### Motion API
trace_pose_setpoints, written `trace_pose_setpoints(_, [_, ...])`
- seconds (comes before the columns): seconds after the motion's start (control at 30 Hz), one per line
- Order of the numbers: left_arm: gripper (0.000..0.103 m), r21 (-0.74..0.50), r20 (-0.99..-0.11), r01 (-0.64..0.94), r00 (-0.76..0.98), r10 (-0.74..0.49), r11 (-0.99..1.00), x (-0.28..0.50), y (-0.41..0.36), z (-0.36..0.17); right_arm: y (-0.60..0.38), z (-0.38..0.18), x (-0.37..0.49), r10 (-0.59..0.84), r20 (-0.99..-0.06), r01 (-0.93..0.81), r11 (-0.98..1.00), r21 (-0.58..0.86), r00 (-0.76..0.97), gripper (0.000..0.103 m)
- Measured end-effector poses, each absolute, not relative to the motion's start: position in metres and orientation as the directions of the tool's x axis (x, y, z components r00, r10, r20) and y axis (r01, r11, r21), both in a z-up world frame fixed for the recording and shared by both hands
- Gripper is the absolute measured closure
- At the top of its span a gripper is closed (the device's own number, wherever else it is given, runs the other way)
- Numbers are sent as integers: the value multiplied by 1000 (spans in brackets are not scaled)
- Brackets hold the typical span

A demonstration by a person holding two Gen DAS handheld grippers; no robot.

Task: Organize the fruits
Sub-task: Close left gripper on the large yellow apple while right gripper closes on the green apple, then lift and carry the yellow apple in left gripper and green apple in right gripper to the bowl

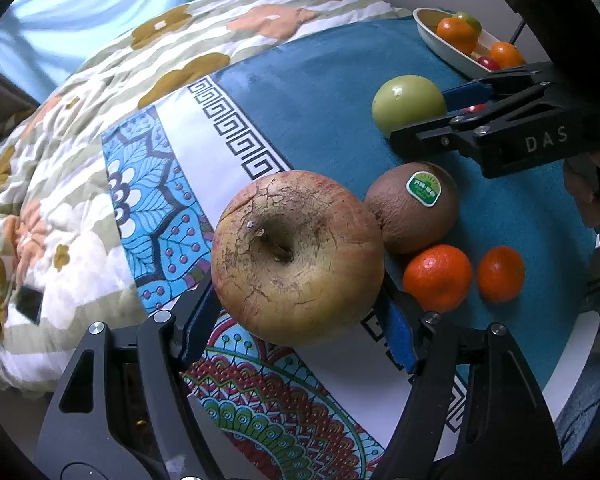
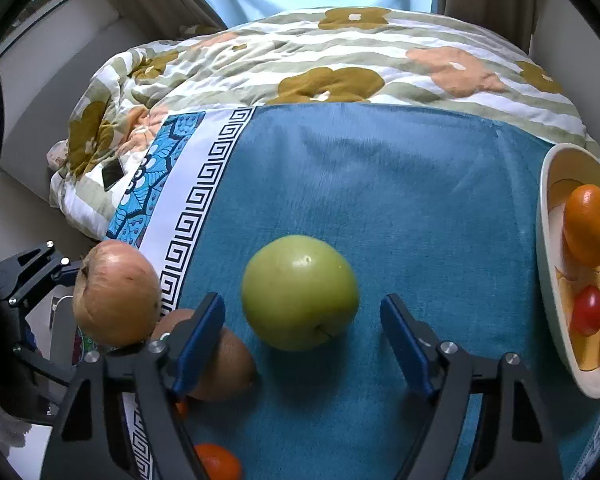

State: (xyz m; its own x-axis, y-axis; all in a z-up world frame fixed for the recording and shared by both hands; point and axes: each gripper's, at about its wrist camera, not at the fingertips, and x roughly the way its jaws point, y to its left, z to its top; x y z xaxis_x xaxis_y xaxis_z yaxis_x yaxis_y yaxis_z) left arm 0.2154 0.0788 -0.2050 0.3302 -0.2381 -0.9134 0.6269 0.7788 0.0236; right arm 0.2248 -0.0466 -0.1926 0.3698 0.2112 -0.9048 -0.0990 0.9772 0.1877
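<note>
Gripping a wrinkled red-yellow apple [image 1: 296,256] between its blue pads, the left gripper [image 1: 300,312] holds it at the lower middle of the left wrist view, just touching a brown kiwi [image 1: 414,210] with a green sticker to its right. Two small oranges [image 1: 438,276] lie below the kiwi on the blue cloth [image 1: 320,92]. In the right wrist view, the right gripper [image 2: 302,320] stands wide, its fingers either side of a green apple [image 2: 300,292] without touching it. A white bowl [image 2: 548,240] at the right edge holds oranges and a red cherry tomato [image 2: 588,310]. A floral quilt [image 2: 300,56] fills the top.
</note>
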Motion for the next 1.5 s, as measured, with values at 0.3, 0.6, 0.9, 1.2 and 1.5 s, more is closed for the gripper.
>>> trace_pose_setpoints(0.3, [27,37,-914,602,344,-217,797,211,84,-204,-44,-197,228,219,-910,-112,975,191,353,51])
trace_pose_setpoints(0.6, [29,44,-906,570,369,-208,821,207,85,-193,-46,-185,222,224,-894,-120,974,192,388,52])
trace_pose_setpoints(0.9, [30,34,-888,542,402,-223,840,213,80,-184,-48,-180,216,224,-893,-137,973,184,391,52])
trace_pose_setpoints(1.2, [29,24,-879,523,417,-232,852,241,65,-182,-54,-179,214,228,-889,-131,973,191,397,52])
trace_pose_setpoints(1.5, [32,-1,-890,525,387,-240,851,272,55,-194,-71,-177,218,217,-892,-103,976,191,397,52])
